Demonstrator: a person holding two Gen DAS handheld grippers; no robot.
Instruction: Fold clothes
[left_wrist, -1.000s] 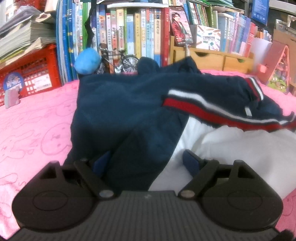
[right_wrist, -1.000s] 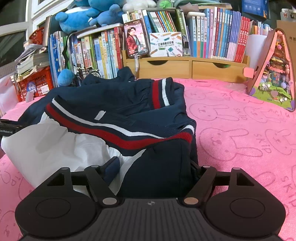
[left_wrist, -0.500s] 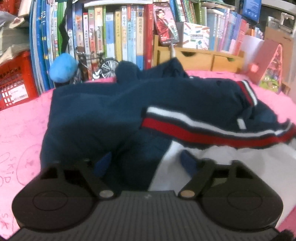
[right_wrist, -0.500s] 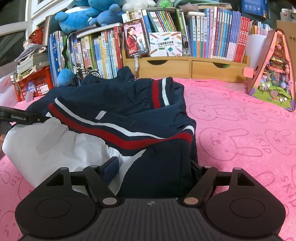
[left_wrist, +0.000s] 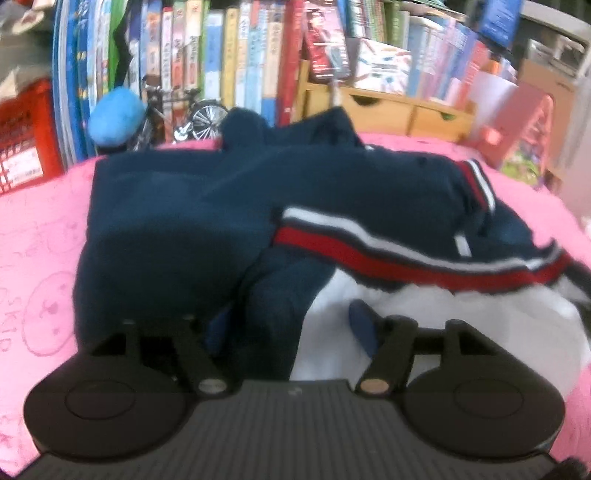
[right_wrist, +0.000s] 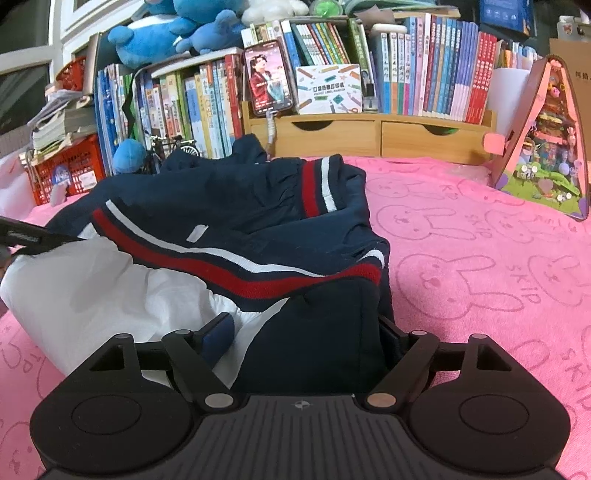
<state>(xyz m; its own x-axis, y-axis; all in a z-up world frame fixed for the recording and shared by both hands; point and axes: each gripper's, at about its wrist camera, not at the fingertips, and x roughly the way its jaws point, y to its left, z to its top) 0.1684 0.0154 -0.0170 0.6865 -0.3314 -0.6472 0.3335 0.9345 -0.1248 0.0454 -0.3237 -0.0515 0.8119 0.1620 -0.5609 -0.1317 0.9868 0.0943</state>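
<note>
My left gripper (left_wrist: 288, 325) sits at the near left edge of the jacket (left_wrist: 184, 221). Its jaws are closing with a fold of navy sleeve between them; I can't tell if the pads bite yet. My right gripper (right_wrist: 306, 332) has jaws spread wide, opening a little, astride the near right navy panel, not clearly pinching it.

The jacket lies bunched mid-worktop on the pink towel (right_wrist: 480, 258), just in front of the books (right_wrist: 436, 66).

Handling guess: light, limp, no stiffness, so it will sag and drape from wherever I pinch. The navy shell looks like soft knit with decent friction. The white lining (right_wrist: 92, 288) looks smoother, thin and crinkly, so likely slippery. Best hold: the doubled hem or sleeve edge, shell and lining together, one corner per gripper. Not fragile.

Textures: a red-and-white striped band (right_wrist: 240, 273) runs across, with ribbed striped trim (right_wrist: 314, 188) further back. The towel is fluffy terry with a rabbit print, which may drag on the fabric.
</note>
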